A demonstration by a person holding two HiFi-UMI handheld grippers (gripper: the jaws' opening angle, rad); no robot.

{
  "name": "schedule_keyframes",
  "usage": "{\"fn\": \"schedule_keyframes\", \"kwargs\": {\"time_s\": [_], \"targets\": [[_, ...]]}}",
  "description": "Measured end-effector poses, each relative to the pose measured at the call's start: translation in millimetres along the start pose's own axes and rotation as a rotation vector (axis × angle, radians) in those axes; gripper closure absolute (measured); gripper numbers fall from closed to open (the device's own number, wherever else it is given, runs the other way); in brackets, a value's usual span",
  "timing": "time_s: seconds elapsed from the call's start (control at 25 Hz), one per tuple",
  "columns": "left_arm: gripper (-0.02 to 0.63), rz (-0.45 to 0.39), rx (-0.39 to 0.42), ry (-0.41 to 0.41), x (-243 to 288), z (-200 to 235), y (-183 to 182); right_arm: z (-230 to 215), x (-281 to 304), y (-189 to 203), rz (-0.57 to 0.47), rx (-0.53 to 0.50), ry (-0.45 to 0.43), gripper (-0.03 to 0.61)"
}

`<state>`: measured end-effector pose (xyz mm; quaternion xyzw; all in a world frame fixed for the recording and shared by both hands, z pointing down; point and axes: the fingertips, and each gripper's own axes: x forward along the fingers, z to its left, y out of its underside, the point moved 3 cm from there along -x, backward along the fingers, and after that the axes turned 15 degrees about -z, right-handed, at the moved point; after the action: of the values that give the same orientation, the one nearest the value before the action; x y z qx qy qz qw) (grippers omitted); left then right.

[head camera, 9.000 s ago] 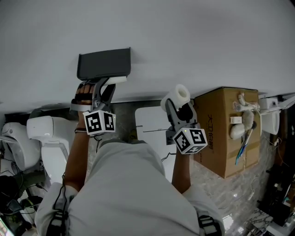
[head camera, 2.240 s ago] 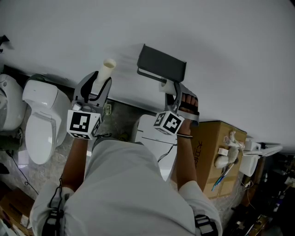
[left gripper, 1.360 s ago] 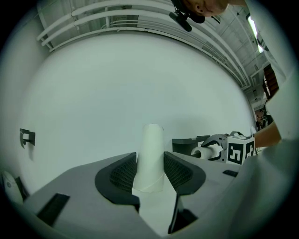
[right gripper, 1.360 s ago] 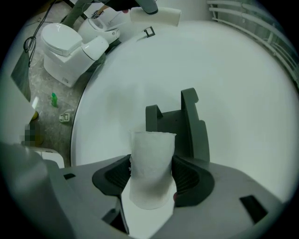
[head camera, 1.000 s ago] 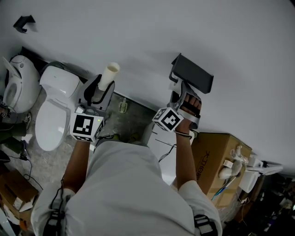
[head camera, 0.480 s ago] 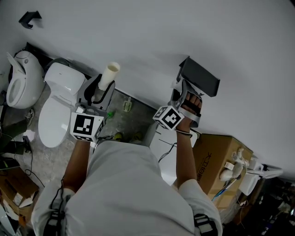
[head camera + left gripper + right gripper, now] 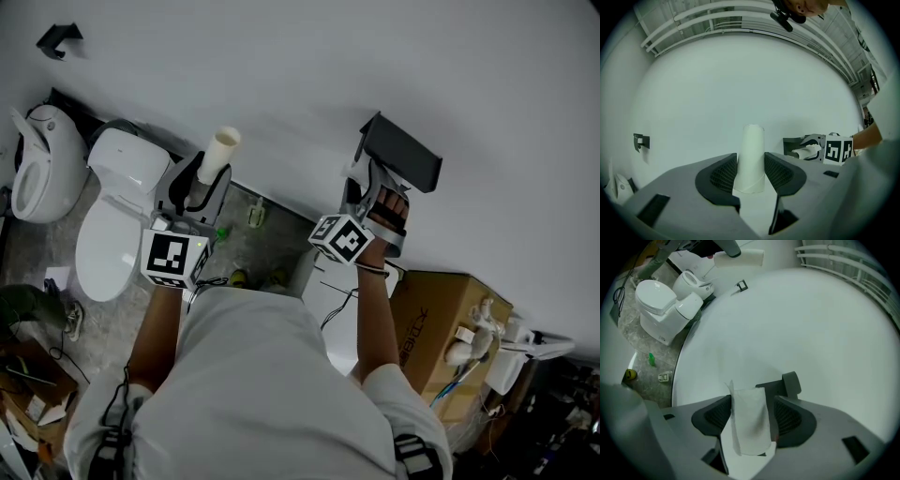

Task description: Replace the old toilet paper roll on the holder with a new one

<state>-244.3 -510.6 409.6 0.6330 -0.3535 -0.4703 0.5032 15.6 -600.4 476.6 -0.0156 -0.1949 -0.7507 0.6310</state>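
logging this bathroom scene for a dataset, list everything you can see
bare cardboard tube: 1, off-white, in left claw
toilet paper roll: 1, white, between right claw's jaws
wall-mounted holder: 1, dark grey, beyond right claw
porcelain toilets: 2, white, floor at left
cardboard box: 1, brown, floor at right
plastic bottle: 1, green, floor by wall
left claw: 1, grey, shut on tube
right claw: 1, grey, jaws just opening, pads off roll

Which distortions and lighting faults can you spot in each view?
Left gripper view: strong fisheye, ceiling pipes bowed, black corners. Right gripper view: same vignette, the wall meeting the floor in an arc. Head view: soft even light, no glare, dim lower-right corner.
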Motion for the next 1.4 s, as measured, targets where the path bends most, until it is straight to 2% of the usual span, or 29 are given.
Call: {"fn": "schedule_keyframes", "kwargs": {"time_s": [0.64,0.92,1.08,1.16,1.32,1.4], "targets": [[0.410,-0.034,-0.033,0.099,1,-34,-4,10,-51,27,0.067,0.060,0.021,0.285],[0.410,-0.047,-0.051,0.165,0,-52,-6,15,-85,42,0.099,0.316,0.045,0.310],[0.410,-0.050,-0.058,0.201,-2,-60,-7,14,-103,48,0.119,0.373,0.088,0.342],[0.410,-0.052,-0.061,0.218,-3,-63,-9,12,-111,49,0.122,0.435,0.110,0.382],[0.410,-0.061,-0.068,0.245,-4,-66,-16,6,-127,48,0.109,0.546,0.161,0.400],[0.410,-0.066,-0.071,0.260,-5,-68,-18,2,-137,44,0.094,0.561,0.196,0.419]]}}
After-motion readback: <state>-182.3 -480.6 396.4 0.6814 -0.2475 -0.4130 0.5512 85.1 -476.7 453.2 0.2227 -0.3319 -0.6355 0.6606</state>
